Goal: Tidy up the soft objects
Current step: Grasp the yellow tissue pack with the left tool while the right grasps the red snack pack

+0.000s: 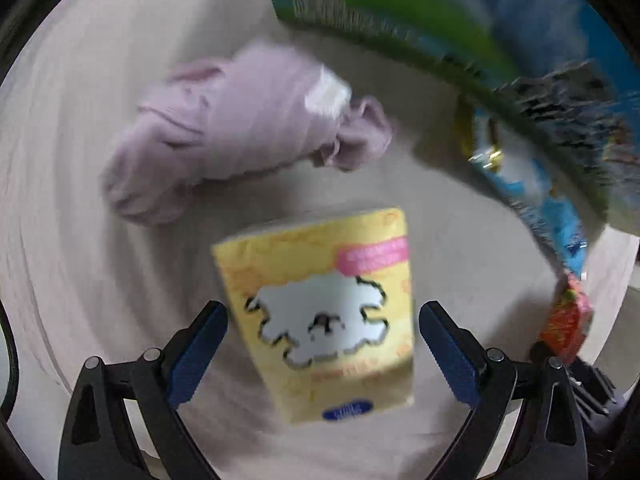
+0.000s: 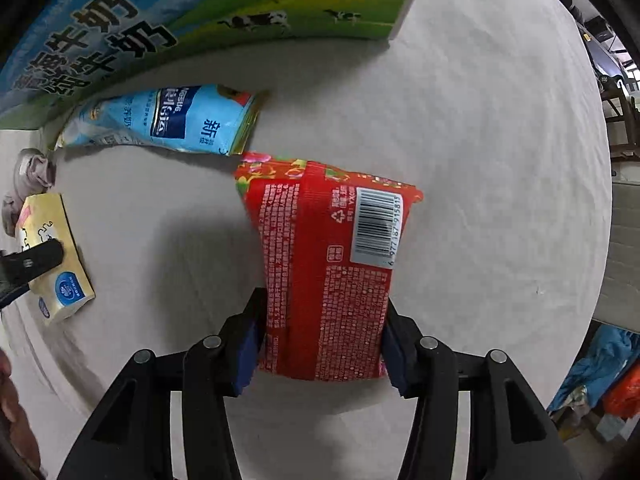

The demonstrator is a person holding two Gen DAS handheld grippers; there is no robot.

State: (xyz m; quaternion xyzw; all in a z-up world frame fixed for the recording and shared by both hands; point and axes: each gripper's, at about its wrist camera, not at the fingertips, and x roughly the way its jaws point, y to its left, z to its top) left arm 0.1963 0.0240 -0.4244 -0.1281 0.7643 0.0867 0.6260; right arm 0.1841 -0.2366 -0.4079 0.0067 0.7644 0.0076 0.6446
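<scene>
Right gripper (image 2: 322, 344) pinches red packet (image 2: 332, 264) at lower end, packet raised over table (image 2: 500, 160), likely for carrying to box (image 2: 200, 8). Left gripper (image 1: 322, 344) spread wide, straddling yellow tissue pack (image 1: 320, 312), lined up for grasp. Left view alone shows lilac cloth (image 1: 240, 128); right view shows blue pouch (image 2: 168, 120) label.

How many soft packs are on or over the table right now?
3. The red pack is clamped in the right gripper; the yellow tissue pack lies between the open left gripper's fingers; the blue pouch lies beside the milk carton. More could be hidden.
</scene>
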